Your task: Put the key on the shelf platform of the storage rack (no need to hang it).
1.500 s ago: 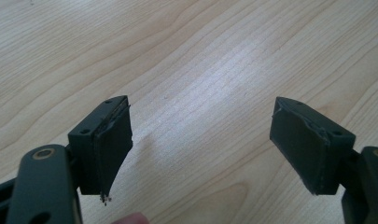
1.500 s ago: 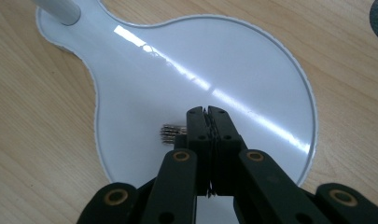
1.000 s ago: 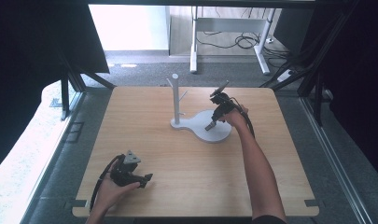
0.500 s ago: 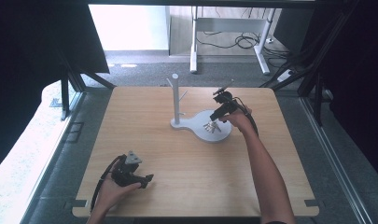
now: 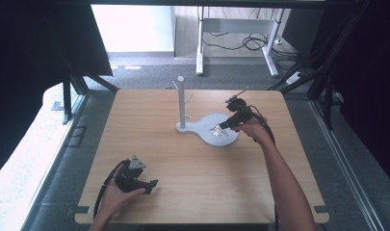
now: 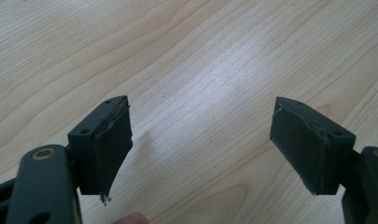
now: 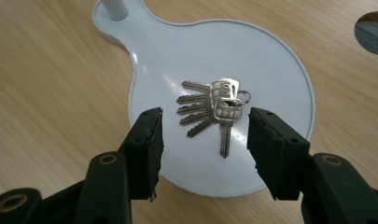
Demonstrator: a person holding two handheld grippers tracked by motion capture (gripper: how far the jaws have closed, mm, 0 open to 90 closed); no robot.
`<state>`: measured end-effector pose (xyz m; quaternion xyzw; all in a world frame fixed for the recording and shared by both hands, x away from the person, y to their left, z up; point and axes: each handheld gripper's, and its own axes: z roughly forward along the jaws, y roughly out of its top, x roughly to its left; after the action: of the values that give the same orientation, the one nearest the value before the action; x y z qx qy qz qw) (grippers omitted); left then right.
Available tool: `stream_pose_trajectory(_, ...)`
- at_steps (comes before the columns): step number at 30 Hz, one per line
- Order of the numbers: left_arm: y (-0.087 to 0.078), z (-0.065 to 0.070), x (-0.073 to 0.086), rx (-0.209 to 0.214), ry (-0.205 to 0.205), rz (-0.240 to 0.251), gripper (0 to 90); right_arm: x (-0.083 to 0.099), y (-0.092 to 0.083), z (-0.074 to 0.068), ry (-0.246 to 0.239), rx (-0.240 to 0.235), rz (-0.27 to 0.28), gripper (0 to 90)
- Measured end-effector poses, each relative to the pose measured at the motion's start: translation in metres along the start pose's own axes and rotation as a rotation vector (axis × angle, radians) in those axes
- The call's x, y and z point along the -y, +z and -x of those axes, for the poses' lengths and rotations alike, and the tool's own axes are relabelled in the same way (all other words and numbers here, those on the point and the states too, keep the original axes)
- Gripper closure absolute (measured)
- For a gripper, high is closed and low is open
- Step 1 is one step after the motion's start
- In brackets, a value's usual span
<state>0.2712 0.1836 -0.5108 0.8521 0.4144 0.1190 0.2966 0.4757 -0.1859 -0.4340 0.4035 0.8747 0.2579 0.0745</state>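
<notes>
A bunch of silver keys lies fanned out on the round white tray of a stand with an upright post. My right gripper hangs just above the tray with its jaws open, one on each side of the keys, touching nothing. From above, the right gripper is at the tray's right side, over the keys. My left gripper rests low near the table's front left, held in a hand. In the left gripper view it is open wide over bare wood.
The wooden table has a round cable hole at the far right of the right gripper view. Beyond the table's far edge stand a white desk frame and floor cables. Dark curtains flank both sides.
My right gripper has come down and leftward over the tray, closing in on the keys. The left gripper has stayed where it was.
</notes>
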Motion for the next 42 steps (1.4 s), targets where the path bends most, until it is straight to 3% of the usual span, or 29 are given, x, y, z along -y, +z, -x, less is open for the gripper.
stream_pose_trajectory(12,0.002,0.002,-0.001,0.004,0.008,-0.005,21.2,0.042,-0.027,-0.011,-0.030,-0.026,0.051,46.6)
stream_pose_trajectory(19,0.003,0.005,-0.001,0.005,0.012,-0.008,21.2,0.087,-0.044,-0.017,-0.026,-0.033,0.096,46.8)
stream_pose_trajectory(20,0.003,0.005,-0.001,0.005,0.012,-0.008,21.2,0.087,-0.044,-0.017,-0.026,-0.033,0.096,46.8)
stream_pose_trajectory(21,0.004,0.005,-0.002,0.005,0.012,-0.009,21.2,0.100,-0.047,-0.018,-0.016,-0.042,0.111,46.9)
stream_pose_trajectory(22,0.004,0.005,-0.001,0.005,0.013,-0.009,21.2,0.100,-0.047,-0.018,-0.016,-0.042,0.111,46.9)
stream_pose_trajectory(26,0.007,0.006,-0.001,0.004,0.017,-0.017,21.2,0.133,-0.048,-0.020,-0.002,-0.051,0.128,46.8)
stream_pose_trajectory(27,0.007,0.006,-0.001,0.004,0.017,-0.017,21.2,0.133,-0.048,-0.020,-0.002,-0.051,0.128,46.8)
stream_pose_trajectory(28,0.009,0.007,-0.001,0.006,0.019,-0.026,21.2,0.147,-0.046,-0.019,0.013,-0.047,0.138,47.2)
stream_pose_trajectory(32,0.008,0.009,-0.003,0.025,0.018,-0.022,21.2,0.166,-0.045,-0.021,0.017,-0.036,0.167,49.2)
stream_pose_trajectory(36,0.004,0.010,-0.004,0.027,0.015,-0.008,21.2,0.177,-0.044,-0.027,-0.007,-0.054,0.181,49.1)
stream_pose_trajectory(39,0.004,0.010,-0.004,0.023,0.015,-0.010,21.2,0.180,-0.040,-0.027,-0.019,-0.051,0.142,48.1)
stream_pose_trajectory(42,0.005,0.009,-0.003,0.018,0.009,-0.012,21.2,0.181,-0.038,-0.025,0.004,-0.054,0.150,47.4)
